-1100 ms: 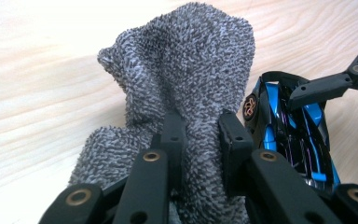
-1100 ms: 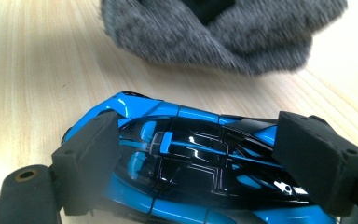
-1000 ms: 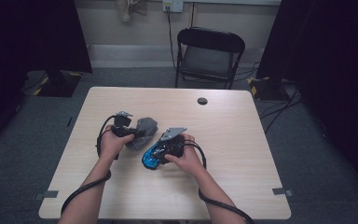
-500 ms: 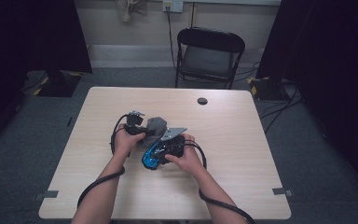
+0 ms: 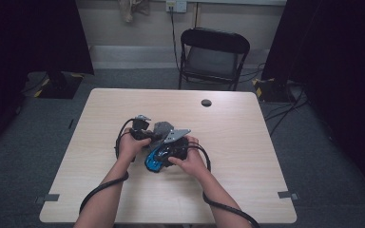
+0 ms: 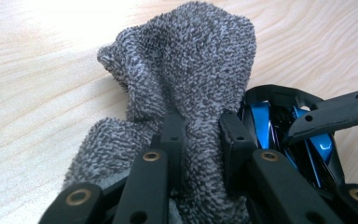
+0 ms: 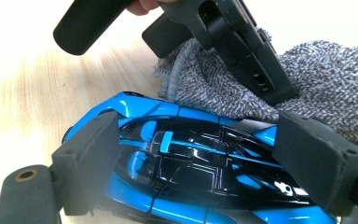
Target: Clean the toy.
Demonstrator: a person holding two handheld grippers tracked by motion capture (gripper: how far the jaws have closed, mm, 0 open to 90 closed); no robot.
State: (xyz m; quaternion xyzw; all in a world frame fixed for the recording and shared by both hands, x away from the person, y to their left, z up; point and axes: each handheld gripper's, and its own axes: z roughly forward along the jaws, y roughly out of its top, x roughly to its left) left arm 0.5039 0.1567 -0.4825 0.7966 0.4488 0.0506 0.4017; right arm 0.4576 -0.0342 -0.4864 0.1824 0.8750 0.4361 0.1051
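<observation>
Left tool (image 6: 199, 135) pinches a fold of the grey terry cloth (image 6: 186, 74), nubby and soft; right tool (image 7: 209, 163) clamps the glossy blue-and-black toy car (image 7: 200, 163) nose to tail. Both sit mid-surface (image 5: 247, 142), the cloth at the car's 12 o'clock, touching it. Wiping looks about to begin: next, the cloth must drag across the car's slick, curved shell while the right tool braces it.

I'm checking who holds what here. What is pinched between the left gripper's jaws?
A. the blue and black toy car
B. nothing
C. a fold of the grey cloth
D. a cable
C: in the left gripper view, the left gripper has its jaws closed on a fold of the grey cloth, while the toy car sits between the right gripper's jaws.
</observation>
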